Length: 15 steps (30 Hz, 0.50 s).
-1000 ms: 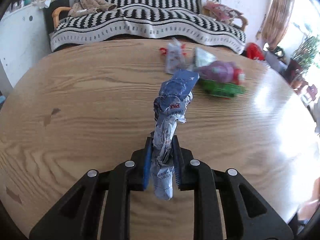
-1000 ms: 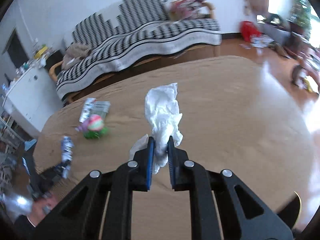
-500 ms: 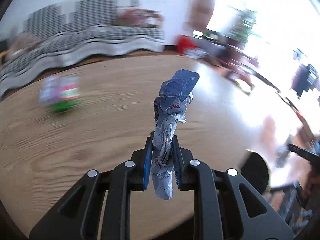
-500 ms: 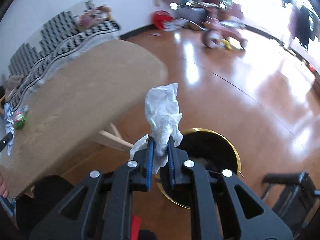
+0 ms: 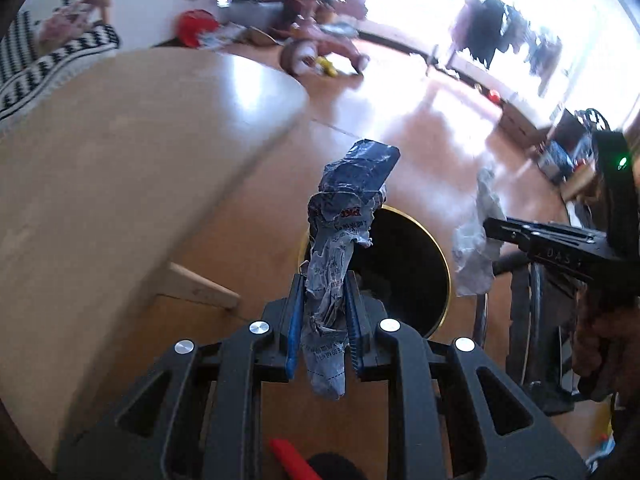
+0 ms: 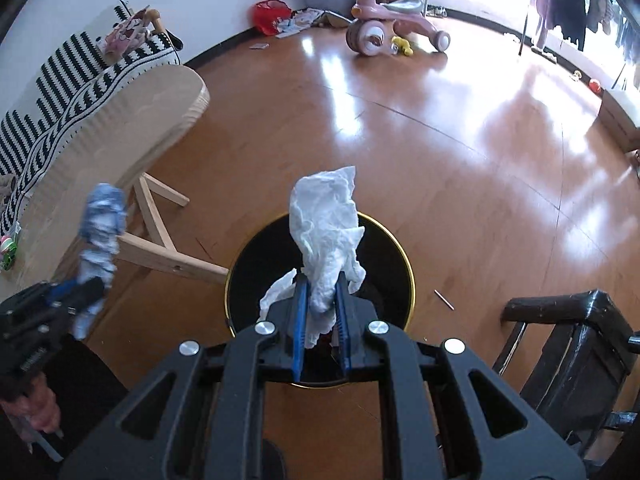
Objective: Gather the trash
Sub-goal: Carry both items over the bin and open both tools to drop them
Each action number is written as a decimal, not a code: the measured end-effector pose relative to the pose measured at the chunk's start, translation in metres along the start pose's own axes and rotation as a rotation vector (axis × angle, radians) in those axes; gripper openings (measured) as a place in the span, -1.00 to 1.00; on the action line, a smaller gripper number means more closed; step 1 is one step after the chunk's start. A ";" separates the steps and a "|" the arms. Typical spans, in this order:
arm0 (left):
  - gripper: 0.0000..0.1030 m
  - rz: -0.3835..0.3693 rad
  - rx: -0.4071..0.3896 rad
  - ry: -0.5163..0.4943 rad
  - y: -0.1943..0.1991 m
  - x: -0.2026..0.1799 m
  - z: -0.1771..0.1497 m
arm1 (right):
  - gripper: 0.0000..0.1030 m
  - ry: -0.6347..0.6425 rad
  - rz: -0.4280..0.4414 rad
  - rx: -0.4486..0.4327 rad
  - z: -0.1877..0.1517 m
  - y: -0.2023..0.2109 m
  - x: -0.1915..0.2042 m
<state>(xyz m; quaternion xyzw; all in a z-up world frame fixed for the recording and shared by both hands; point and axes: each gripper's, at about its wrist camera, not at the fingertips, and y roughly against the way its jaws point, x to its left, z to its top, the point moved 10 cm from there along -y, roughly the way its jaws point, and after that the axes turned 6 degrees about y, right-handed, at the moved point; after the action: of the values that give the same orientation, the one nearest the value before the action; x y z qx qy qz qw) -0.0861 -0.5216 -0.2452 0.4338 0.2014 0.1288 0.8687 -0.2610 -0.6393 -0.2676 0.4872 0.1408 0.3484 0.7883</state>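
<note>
My left gripper (image 5: 322,312) is shut on a crumpled blue and white wrapper (image 5: 344,216), which stands up between its pads. My right gripper (image 6: 320,308) is shut on a crumpled white tissue (image 6: 326,224). A black round bin with a gold rim (image 6: 400,248) stands on the floor right under the right gripper. In the left wrist view the bin (image 5: 404,248) lies just past the wrapper, and the right gripper (image 5: 486,226) with the tissue (image 5: 474,248) hangs at its right edge. The left gripper (image 6: 90,284) and wrapper (image 6: 100,232) show blurred at the left of the right wrist view.
The light wooden table (image 5: 100,152) with its leg frame (image 6: 160,248) is on the left, a green and pink item (image 6: 8,250) still on it. A dark wooden chair (image 6: 568,356) stands right of the bin. A pink ride-on toy (image 6: 384,28) sits across the glossy floor.
Both grippers swung off the tabletop, rightward and down, to the bin on the floor. The wrapper and the tissue stayed clamped throughout. The right gripper now hangs over the bin's mouth.
</note>
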 end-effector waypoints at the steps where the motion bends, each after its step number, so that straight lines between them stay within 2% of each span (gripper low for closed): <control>1: -0.63 -0.001 0.014 -0.012 -0.011 -0.006 0.000 | -0.73 -0.003 0.002 0.004 -0.002 -0.003 -0.001; 7: -0.63 -0.011 0.059 -0.020 -0.047 -0.015 0.003 | -0.73 -0.002 0.008 0.035 -0.006 -0.019 0.000; 15: -0.63 -0.024 0.111 -0.034 -0.069 -0.014 -0.007 | -0.73 -0.008 0.020 0.047 -0.004 -0.026 -0.003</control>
<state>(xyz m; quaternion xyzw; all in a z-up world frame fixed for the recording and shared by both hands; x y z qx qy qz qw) -0.0987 -0.5633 -0.3011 0.4810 0.1987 0.0998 0.8480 -0.2550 -0.6465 -0.2921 0.5084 0.1406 0.3510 0.7737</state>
